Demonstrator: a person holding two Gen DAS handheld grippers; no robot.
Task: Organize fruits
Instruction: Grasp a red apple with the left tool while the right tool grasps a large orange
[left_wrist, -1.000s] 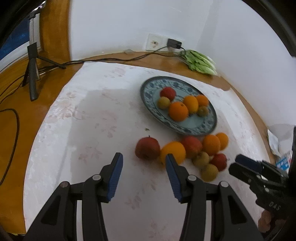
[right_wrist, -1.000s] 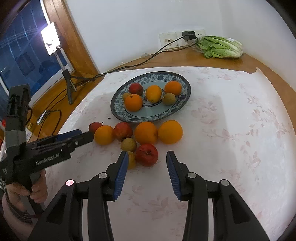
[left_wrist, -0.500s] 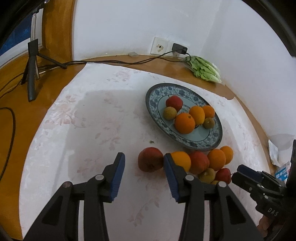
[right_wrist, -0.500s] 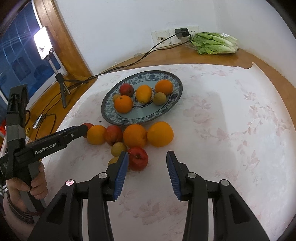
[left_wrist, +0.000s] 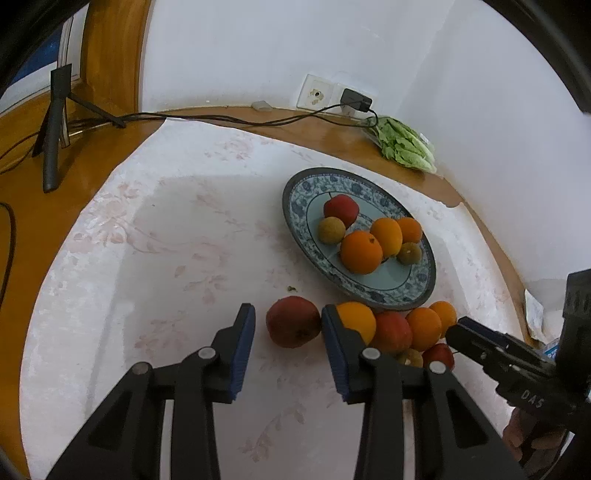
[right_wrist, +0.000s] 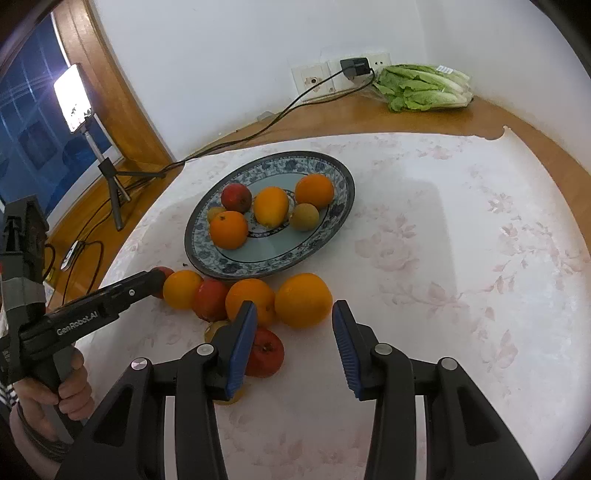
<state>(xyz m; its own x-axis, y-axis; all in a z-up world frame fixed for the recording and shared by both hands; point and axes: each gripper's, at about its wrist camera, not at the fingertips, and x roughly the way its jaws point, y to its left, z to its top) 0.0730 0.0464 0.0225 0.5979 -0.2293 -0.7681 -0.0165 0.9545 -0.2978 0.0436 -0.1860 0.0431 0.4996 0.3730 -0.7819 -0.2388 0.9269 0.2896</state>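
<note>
- Left gripper (left_wrist: 288, 332): fingers closing around the dark red apple (left_wrist: 293, 321), apple between them, right finger touching or nearly touching its side, left finger apart by a clear gap; nothing gripped yet.
- Apple at the left end of the loose fruit row, on the worktop cloth (left_wrist: 147, 258), just ahead of the fingertips; left gripper the nearer one by far.
- Right gripper (right_wrist: 293, 332): fingers part open, empty, lined up on the big orange (right_wrist: 303, 300) just beyond the tips, not touching.
- Small red apple (right_wrist: 264, 352) half hidden behind the right gripper's left finger; yellowish fruit under it mostly cut off.
- Row's near fruits partly blocked in left view by the right finger.
- Plate (right_wrist: 343, 206) just behind the row, toward the worktop's far edge, six fruits on it.
- Apple's contact side with the neighbouring orange (left_wrist: 356, 320) hidden.
</note>
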